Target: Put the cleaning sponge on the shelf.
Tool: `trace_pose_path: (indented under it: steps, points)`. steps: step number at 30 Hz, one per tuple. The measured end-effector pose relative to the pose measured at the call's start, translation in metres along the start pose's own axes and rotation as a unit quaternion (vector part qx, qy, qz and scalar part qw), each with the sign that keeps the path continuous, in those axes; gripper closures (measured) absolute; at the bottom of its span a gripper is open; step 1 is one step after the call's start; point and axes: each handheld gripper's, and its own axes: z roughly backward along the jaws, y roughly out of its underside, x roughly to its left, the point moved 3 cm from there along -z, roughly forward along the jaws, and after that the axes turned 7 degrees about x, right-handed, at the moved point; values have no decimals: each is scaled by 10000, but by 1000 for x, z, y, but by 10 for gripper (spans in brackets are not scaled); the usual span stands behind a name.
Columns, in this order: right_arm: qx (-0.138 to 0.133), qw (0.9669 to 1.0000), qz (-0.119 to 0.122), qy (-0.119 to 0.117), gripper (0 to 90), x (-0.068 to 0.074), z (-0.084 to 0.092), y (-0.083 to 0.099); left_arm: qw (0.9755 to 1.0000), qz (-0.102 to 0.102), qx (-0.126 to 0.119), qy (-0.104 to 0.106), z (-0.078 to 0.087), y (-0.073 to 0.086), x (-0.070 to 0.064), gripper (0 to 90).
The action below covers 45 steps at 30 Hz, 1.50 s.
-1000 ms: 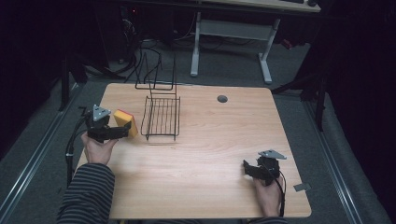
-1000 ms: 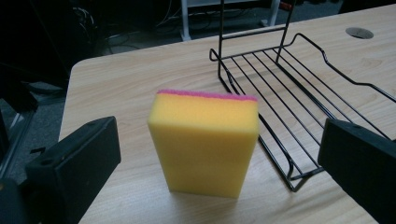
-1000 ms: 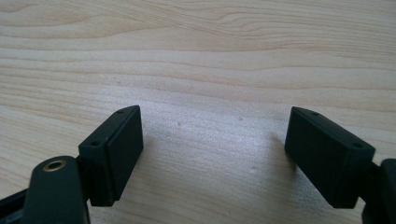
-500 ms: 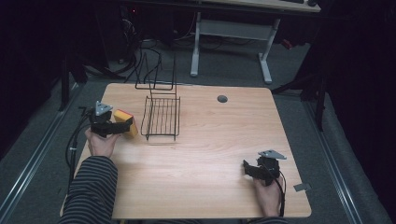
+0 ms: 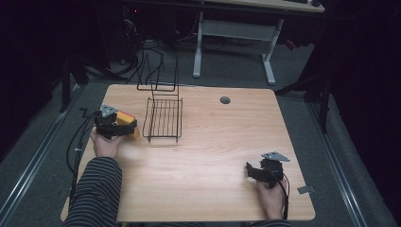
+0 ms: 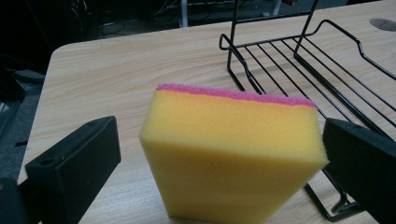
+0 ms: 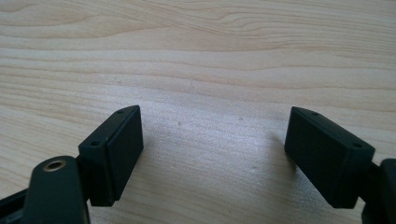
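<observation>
Your sponge (image 6: 233, 154) is a thick yellow block with a thin pink scouring layer along its far face. It stands on edge on the wooden table (image 5: 213, 156), just beside the black wire rack (image 5: 163, 118).

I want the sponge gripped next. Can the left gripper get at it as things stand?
Probably yes: the sponge stands between the open jaws of the left gripper, nothing between them. The rack sits just beside it.
</observation>
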Motion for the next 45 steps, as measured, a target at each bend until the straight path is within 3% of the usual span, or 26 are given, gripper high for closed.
trace_pose_path:
  steps: [15,18,30,38,45]
  points:
    - [7,10000,6,1,196,0,0,0,9998,28,194,52,-13,6,-1,11]
    - [7,10000,6,-1,196,0,0,0,9996,-111,240,12,-15,8,-5,41]
    - [5,10000,20,-9,196,0,0,0,9995,-238,183,35,-14,8,-9,208]
    - [7,10000,18,-9,196,0,0,0,9993,-303,185,69,-12,7,-10,222]
    - [6,10000,19,-9,196,0,0,0,9995,-215,150,174,-5,5,-10,224]
